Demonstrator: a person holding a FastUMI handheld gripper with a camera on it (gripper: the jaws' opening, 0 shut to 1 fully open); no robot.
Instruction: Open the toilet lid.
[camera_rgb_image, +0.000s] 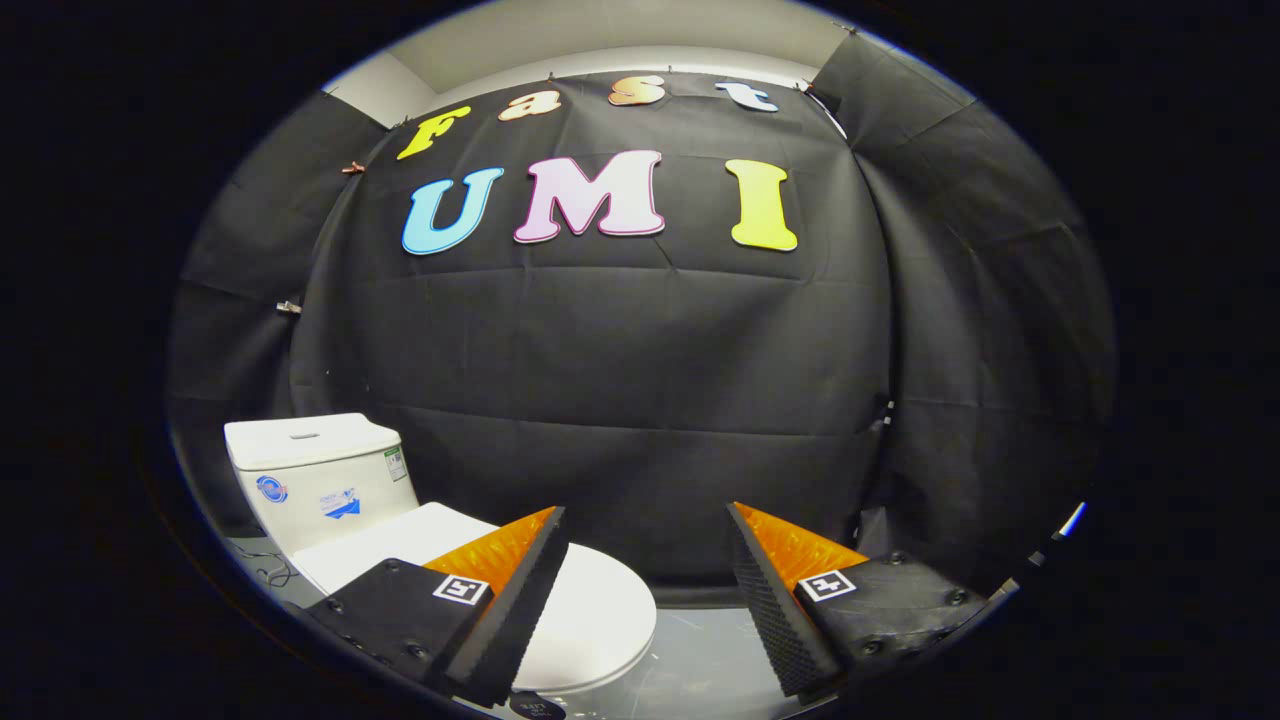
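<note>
A white toilet stands low to the left, its tank (318, 478) against the black cloth wall. Its white lid (590, 610) lies flat and closed over the bowl, its rounded front end reaching into the gap between my fingers. My gripper (647, 520) hangs above the lid, open wide, with nothing between the fingers. The left finger (520, 590) overlaps the middle of the lid and hides part of it. The right finger (775, 600) is off to the right of the lid, over the floor.
Black cloth wall (640, 400) closes the booth behind and to the right of the toilet. Pale grey floor (700, 660) shows between the lid's front and the right finger. A thin cable (272, 572) lies on the floor left of the tank.
</note>
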